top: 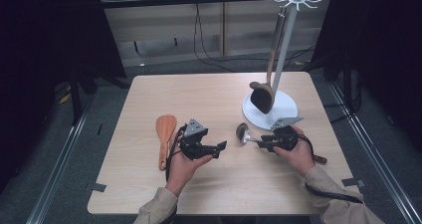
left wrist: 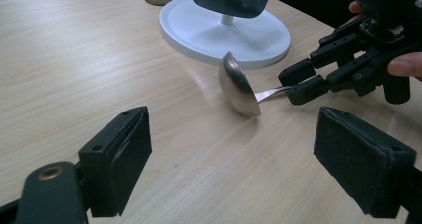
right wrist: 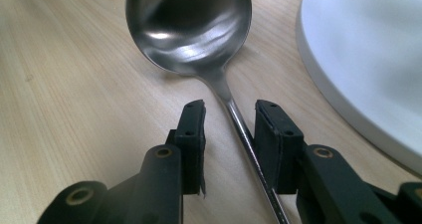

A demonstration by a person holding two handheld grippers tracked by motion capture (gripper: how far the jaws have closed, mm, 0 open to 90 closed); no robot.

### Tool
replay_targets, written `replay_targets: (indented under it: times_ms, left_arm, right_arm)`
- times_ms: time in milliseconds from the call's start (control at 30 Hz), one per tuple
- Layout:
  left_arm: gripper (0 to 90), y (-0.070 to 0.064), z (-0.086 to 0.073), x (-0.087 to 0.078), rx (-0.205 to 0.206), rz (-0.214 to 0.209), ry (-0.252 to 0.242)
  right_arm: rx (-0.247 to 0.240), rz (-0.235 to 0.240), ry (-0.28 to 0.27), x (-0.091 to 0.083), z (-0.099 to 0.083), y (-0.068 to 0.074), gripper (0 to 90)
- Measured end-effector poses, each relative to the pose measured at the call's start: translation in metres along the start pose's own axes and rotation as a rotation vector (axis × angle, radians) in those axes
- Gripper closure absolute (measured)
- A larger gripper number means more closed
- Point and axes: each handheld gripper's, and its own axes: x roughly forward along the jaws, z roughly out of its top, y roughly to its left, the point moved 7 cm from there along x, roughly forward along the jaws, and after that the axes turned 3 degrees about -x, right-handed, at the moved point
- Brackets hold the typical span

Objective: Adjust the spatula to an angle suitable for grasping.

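Two jaws of my right gripper [right wrist: 229, 117] stand a little apart around the thin handle of the shiny steel ladle [right wrist: 191, 27] lying beside the white round stand base [top: 286, 104]; I should centre, then close. My left gripper [left wrist: 234, 159] waits, jaws wide apart

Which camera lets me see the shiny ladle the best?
The right gripper view: the ladle fills the frame, bowl up close, handle running between the right gripper's jaws. The left gripper view shows its bowl's back from the side. The high view shows it small, near the white stand base.
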Motion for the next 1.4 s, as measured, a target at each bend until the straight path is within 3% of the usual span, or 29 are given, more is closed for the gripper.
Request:
replay_targets:
  times_ms: [467,733,867,933,1033,1067,1133,1167,1300,1400]
  left_arm:
    - [15.0,0.0,0.002,-0.001,0.001,-0.002,-0.007]
    - [16.5,0.001,0.002,-0.001,-0.006,0.001,-0.003]
    - [18.0,0.001,0.002,-0.001,-0.009,-0.009,-0.009]
    - [18.8,0.001,0.003,-0.002,-0.012,-0.013,-0.009]
    - [21.6,0.002,0.002,-0.002,-0.027,-0.017,-0.009]
    - [22.6,0.002,0.002,-0.002,-0.027,-0.017,-0.009]
    - [24.3,0.003,0.0,-0.002,-0.036,-0.018,0.003]
    - [28.8,0.003,-0.001,-0.001,-0.053,-0.025,0.002]
    - [35.7,0.004,-0.002,0.0,-0.055,-0.023,0.013]
    - [39.9,0.004,-0.001,0.001,-0.06,-0.021,0.013]
  right_arm:
    - [-0.077,0.017,0.036,0.002,0.001,0.01,81.9]
    - [-0.128,0.077,0.049,0.006,0.004,0.027,84.2]
    - [-0.171,0.123,0.057,0.01,0.007,0.044,84.5]
    - [-0.186,0.124,0.058,0.012,0.008,0.049,84.5]
    - [-0.223,0.171,0.056,0.016,0.012,0.065,84.4]
    - [-0.214,0.173,0.061,0.016,0.012,0.067,84.2]
    - [-0.214,0.172,0.054,0.017,0.012,0.069,83.3]
    - [-0.198,0.168,0.055,0.017,0.013,0.07,75.1]
    - [-0.182,0.154,0.031,0.013,0.013,0.067,66.8]
    - [-0.172,0.155,0.015,0.01,0.014,0.066,66.5]
